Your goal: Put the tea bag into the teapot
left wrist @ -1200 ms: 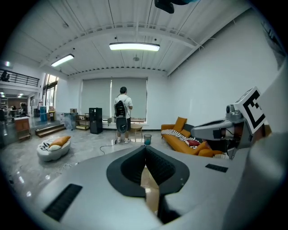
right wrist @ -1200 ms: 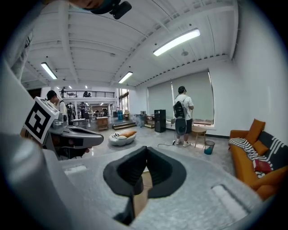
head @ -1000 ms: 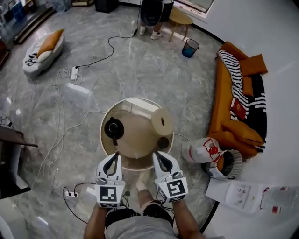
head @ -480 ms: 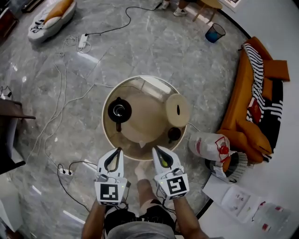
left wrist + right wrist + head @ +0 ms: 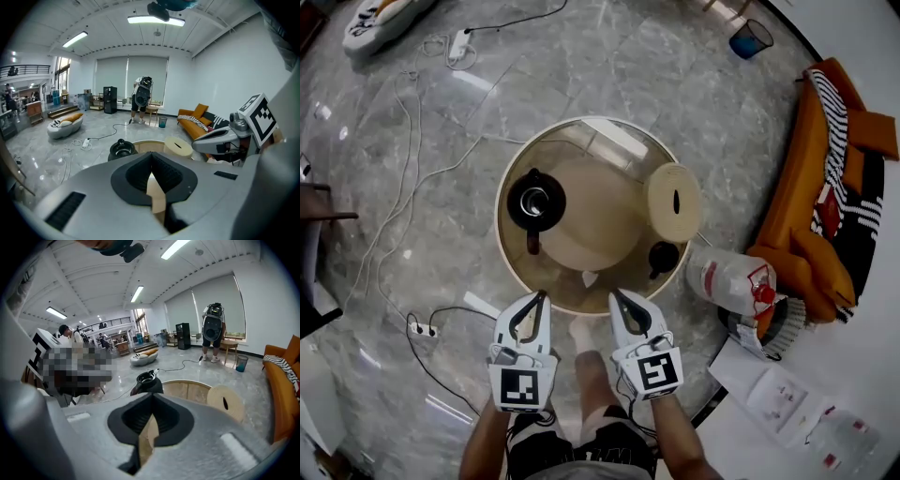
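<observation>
Step one is in hand: getting to the tea bag. Nothing is picked up yet.

We hold both tools just at the near edge of the round table (image 5: 623, 281). The left hand-held gripper (image 5: 541, 296) has its jaws pressed together with nothing between them. The right hand-held gripper (image 5: 616, 296) is the same, jaws together and empty.

A small white thing lies on the table near the edge, between our two tools and a little past them. We think it is the tea bag (image 5: 589, 278), but it is too small to be sure. The black teapot (image 5: 534, 202) stands on the left side of the table, well apart from the tea bag. Its top looks open. On the right side sit a round tan box (image 5: 675, 202) with a slot and a small black thing (image 5: 663, 256). We cannot tell if that one is a lid or a cup.

Next, we think one tool must open its jaws, go down over the tea bag and pinch it softly. The bag is small and flat, so the tips need to come in low and right on it. Then it must be carried over the teapot's open top and let go there.
</observation>
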`<state>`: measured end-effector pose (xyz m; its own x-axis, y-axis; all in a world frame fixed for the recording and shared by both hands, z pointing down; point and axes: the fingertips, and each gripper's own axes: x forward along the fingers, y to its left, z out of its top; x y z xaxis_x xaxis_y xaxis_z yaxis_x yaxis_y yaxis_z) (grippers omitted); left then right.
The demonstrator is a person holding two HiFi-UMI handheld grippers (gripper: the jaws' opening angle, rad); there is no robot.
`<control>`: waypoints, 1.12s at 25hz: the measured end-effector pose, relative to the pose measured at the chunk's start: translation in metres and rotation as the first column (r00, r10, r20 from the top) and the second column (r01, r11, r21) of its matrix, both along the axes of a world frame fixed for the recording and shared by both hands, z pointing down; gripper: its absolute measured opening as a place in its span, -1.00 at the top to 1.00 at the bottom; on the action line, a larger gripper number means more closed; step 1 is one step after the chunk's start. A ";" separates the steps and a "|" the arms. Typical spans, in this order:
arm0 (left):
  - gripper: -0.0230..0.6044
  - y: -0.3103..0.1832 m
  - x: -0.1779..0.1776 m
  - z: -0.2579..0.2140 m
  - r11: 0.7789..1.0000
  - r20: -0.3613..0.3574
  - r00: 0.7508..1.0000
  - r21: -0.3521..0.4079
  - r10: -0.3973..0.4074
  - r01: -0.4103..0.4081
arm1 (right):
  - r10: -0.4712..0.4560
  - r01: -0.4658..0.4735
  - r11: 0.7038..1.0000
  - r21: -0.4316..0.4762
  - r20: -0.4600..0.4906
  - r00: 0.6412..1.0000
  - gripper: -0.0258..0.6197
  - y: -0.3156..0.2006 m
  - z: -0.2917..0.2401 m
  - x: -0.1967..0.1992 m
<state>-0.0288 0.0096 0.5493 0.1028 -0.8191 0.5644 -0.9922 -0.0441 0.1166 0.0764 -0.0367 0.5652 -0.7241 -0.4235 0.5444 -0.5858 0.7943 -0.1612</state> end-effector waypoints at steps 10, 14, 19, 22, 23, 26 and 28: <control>0.87 0.015 0.007 0.087 0.998 -0.047 0.999 -0.068 -0.009 0.005 | 0.028 -0.030 0.997 -0.071 -0.041 0.999 0.92 0.016 0.086 0.012; 0.87 0.019 0.009 0.122 0.997 -0.034 0.999 -0.071 0.021 -0.024 | 0.025 -0.031 0.996 -0.084 -0.066 0.997 0.92 0.020 0.122 0.015; 0.87 0.023 0.011 0.161 0.993 -0.048 0.999 -0.115 0.009 -0.014 | 0.002 -0.014 0.993 -0.114 -0.100 0.995 0.92 0.028 0.167 0.019; 0.87 0.025 0.016 0.177 0.991 -0.084 0.996 -0.137 -0.021 0.009 | -0.001 -0.012 0.993 -0.121 -0.103 0.995 0.92 0.032 0.189 0.022; 0.87 0.026 0.017 0.182 0.990 -0.085 0.996 -0.142 -0.019 0.006 | -0.003 -0.011 0.992 -0.129 -0.108 0.994 0.92 0.033 0.195 0.022; 0.87 0.027 0.020 0.195 0.989 -0.084 0.996 -0.151 -0.008 -0.005 | -0.025 0.002 0.987 -0.160 -0.140 0.990 0.92 0.037 0.210 0.021; 0.87 0.028 0.023 0.202 0.987 -0.087 0.996 -0.162 -0.007 -0.007 | -0.044 0.019 0.986 -0.165 -0.148 0.988 0.92 0.040 0.220 0.019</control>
